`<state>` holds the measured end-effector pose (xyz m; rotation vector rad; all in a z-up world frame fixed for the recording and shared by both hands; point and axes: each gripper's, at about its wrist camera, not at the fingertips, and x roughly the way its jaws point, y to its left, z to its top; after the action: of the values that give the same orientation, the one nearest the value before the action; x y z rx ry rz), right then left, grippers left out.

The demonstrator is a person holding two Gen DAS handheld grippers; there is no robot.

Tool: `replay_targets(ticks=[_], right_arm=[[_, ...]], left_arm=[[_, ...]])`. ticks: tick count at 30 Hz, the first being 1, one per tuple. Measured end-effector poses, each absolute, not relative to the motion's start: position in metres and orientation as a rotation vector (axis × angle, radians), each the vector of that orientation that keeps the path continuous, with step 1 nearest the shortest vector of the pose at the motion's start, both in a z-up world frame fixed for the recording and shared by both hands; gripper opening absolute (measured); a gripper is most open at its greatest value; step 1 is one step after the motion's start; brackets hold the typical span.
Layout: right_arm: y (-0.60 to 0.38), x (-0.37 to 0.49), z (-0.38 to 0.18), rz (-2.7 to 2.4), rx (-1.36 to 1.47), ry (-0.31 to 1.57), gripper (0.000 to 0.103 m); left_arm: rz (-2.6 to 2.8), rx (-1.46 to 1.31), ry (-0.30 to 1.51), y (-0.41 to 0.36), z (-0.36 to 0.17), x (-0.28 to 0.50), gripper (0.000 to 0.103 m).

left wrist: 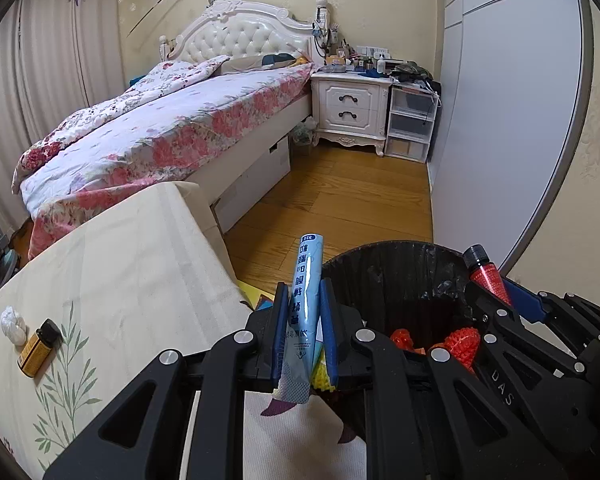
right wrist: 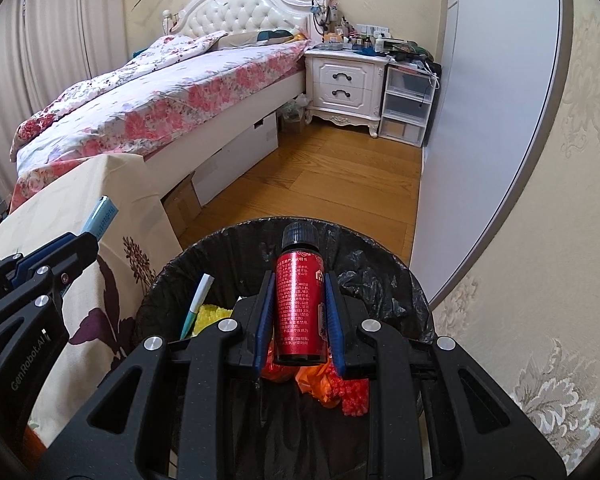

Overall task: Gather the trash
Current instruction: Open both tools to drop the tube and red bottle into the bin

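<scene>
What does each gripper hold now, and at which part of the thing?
The left gripper is shut on the light blue tube at its lower, crimped half. The right gripper is shut on the red bottle around its body, cap upward.

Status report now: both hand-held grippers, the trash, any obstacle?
Left hand-held gripper shut on blue tube. Right hand-held gripper shut on red bottle, above bin. Nothing blocking.

A home bedroom. Shown by a bed with tufted white headboard and floral quilt, a cluttered white nightstand with 2 drawers, clear plastic storage drawers beside it, pleated curtains, patterned wallpaper, wood-plank floor, and a pale sliding wardrobe door.
</scene>
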<state>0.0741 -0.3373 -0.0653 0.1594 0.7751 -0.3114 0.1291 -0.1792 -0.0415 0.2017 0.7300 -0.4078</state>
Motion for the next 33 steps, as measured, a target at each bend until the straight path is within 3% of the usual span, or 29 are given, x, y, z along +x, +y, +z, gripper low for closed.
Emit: replay_targets(ticks=[12, 14, 17, 25, 33], right_arm=[[-0.341, 0.079, -0.071, -0.329, 0.163, 0.779, 0.025], [-0.342, 0.079, -0.072, -0.332, 0.165, 0.780, 0.027], [-0.343, 0.079, -0.071, -0.343, 0.164, 0.772, 0.040], [-0.347, 0.073, -0.069, -0.378, 0.154, 0.756, 0.052], [-0.350, 0.069, -0.067, -0.404, 0.156, 0.751, 0.064]], left_arm=[[-0.414, 0.214, 0.752, -0.186, -0.049, 0.134, 0.019], [-0.411, 0.216, 0.754, -0.185, -0.050, 0.135, 0.023], [-0.408, 0.209, 0.753, -0.184, -0.050, 0.135, 0.041], [-0.401, 0.208, 0.749, -0.183, -0.050, 0.134, 0.068], [-0.375, 0.208, 0.736, -0.176, -0.048, 0.133, 0.075]])
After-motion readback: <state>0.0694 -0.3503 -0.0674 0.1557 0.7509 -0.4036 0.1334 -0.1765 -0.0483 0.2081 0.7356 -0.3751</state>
